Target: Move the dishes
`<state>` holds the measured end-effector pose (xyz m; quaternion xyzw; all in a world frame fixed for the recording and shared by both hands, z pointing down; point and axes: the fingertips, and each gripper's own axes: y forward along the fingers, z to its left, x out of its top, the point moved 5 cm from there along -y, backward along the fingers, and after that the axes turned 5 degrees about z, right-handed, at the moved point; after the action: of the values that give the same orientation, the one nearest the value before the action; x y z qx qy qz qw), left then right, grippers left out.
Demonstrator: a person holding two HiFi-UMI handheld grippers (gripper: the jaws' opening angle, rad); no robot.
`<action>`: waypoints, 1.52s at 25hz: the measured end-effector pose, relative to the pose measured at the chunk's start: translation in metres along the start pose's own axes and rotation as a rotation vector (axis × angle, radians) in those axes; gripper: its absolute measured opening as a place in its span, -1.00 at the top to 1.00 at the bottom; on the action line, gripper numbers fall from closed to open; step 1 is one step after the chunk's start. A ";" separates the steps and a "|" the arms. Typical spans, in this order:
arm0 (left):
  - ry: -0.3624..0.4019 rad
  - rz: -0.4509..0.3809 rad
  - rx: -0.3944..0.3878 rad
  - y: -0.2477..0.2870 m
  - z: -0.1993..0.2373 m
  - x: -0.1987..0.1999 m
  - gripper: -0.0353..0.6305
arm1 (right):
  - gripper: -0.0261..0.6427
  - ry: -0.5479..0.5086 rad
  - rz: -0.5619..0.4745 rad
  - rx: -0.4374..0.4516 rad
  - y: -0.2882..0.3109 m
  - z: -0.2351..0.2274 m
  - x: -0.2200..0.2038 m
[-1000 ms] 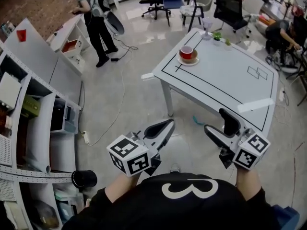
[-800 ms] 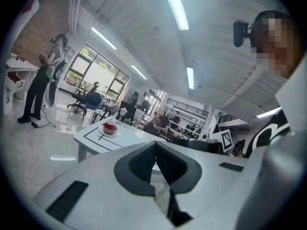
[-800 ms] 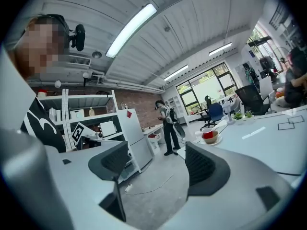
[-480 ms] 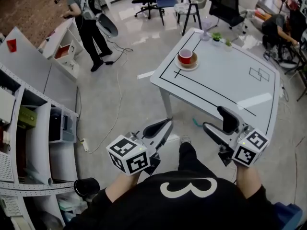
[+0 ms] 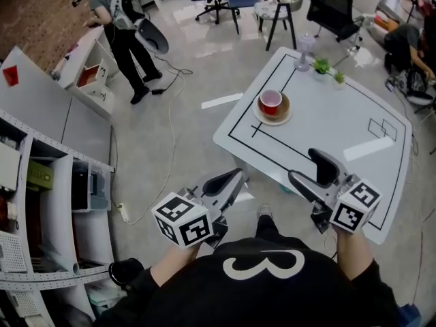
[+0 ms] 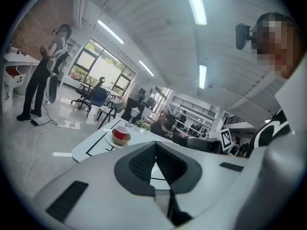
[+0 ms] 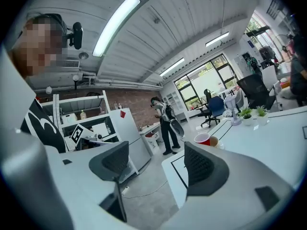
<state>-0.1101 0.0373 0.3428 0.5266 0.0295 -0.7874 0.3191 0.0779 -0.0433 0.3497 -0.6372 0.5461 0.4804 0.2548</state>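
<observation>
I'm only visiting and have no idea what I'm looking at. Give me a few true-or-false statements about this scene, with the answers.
1. A red cup sits on a saucer on the white table. True.
2. The right tool is gripping the cup. False: its jaws stand apart with nothing between them, and it is well short of the cup.
3. The left tool has its jaws shut together, holding nothing. True.
4. The table carries no plants. False: two small potted plants stand near its far corner.
</observation>
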 end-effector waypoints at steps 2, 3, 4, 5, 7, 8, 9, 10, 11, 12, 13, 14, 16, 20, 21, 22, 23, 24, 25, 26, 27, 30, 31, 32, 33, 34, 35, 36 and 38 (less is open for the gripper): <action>-0.013 0.005 0.010 0.018 0.018 0.009 0.88 | -0.12 0.005 0.019 0.006 0.015 -0.022 0.007; -0.019 0.007 0.016 0.028 0.027 0.014 0.89 | -0.12 0.009 0.026 0.008 0.022 -0.032 0.010; -0.023 0.011 0.022 0.037 0.036 0.019 0.88 | -0.12 0.013 0.033 0.008 0.028 -0.043 0.014; -0.028 0.014 0.027 0.047 0.044 0.023 0.89 | -0.12 0.018 0.039 0.007 0.034 -0.053 0.017; -0.034 0.022 0.036 0.065 0.058 0.031 0.88 | -0.12 0.031 0.049 0.006 0.045 -0.074 0.024; -0.035 0.027 0.040 0.074 0.064 0.034 0.88 | -0.11 0.038 0.053 0.006 0.050 -0.084 0.028; -0.037 0.033 0.044 0.082 0.069 0.037 0.89 | -0.11 0.045 0.054 0.005 0.054 -0.093 0.032; -0.038 0.039 0.047 0.089 0.074 0.040 0.89 | -0.11 0.049 0.055 0.003 0.058 -0.101 0.035; -0.039 0.043 0.050 0.095 0.078 0.043 0.89 | -0.11 0.051 0.056 0.001 0.061 -0.109 0.039; -0.040 0.044 0.055 0.101 0.083 0.046 0.88 | -0.10 0.051 0.059 -0.002 0.065 -0.116 0.042; -0.041 0.045 0.059 0.105 0.087 0.049 0.89 | -0.10 0.050 0.063 -0.005 0.070 -0.123 0.045; -0.044 0.047 0.063 0.110 0.091 0.051 0.89 | -0.10 0.051 0.069 -0.008 0.074 -0.130 0.046; -0.053 0.055 0.064 0.118 0.098 0.053 0.88 | -0.09 0.060 0.080 -0.013 0.083 -0.141 0.047; -0.055 0.079 0.053 0.130 0.112 0.059 0.89 | -0.06 0.093 0.093 -0.027 0.101 -0.158 0.050; -0.056 0.083 0.050 0.133 0.117 0.061 0.89 | -0.05 0.103 0.095 -0.033 0.106 -0.163 0.050; -0.058 0.089 0.045 0.136 0.121 0.063 0.89 | -0.04 0.112 0.097 -0.040 0.112 -0.167 0.050; -0.060 0.096 0.039 0.139 0.126 0.065 0.88 | -0.03 0.122 0.101 -0.048 0.117 -0.171 0.050; -0.060 0.104 0.032 0.142 0.130 0.067 0.89 | -0.03 0.130 0.107 -0.057 0.122 -0.175 0.050; -0.060 0.113 0.025 0.145 0.134 0.069 0.89 | -0.02 0.138 0.114 -0.068 0.127 -0.179 0.049; -0.060 0.121 0.017 0.148 0.138 0.072 0.89 | -0.01 0.146 0.123 -0.080 0.131 -0.183 0.048; -0.058 0.129 0.009 0.151 0.142 0.075 0.88 | -0.01 0.156 0.130 -0.094 0.136 -0.187 0.047; -0.051 0.153 -0.011 0.159 0.155 0.083 0.88 | 0.00 0.191 0.144 -0.136 0.148 -0.200 0.044; -0.048 0.159 -0.016 0.160 0.159 0.086 0.88 | 0.01 0.204 0.149 -0.149 0.153 -0.203 0.043; -0.047 0.165 -0.021 0.160 0.163 0.088 0.88 | 0.02 0.215 0.157 -0.160 0.158 -0.207 0.040; -0.047 0.170 -0.025 0.160 0.167 0.090 0.88 | 0.04 0.224 0.165 -0.172 0.162 -0.210 0.038; -0.047 0.175 -0.030 0.159 0.171 0.090 0.88 | 0.05 0.230 0.174 -0.184 0.167 -0.213 0.036; -0.047 0.180 -0.033 0.159 0.174 0.091 0.89 | 0.06 0.235 0.182 -0.195 0.171 -0.215 0.033; -0.048 0.185 -0.035 0.158 0.179 0.091 0.89 | 0.07 0.240 0.190 -0.207 0.174 -0.218 0.030; -0.054 0.194 -0.036 0.155 0.187 0.090 0.89 | 0.10 0.254 0.205 -0.238 0.181 -0.224 0.023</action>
<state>-0.2005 -0.2000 0.3943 0.4996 -0.0159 -0.7661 0.4040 -0.0188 -0.2935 0.4567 -0.6594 0.5752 0.4808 0.0567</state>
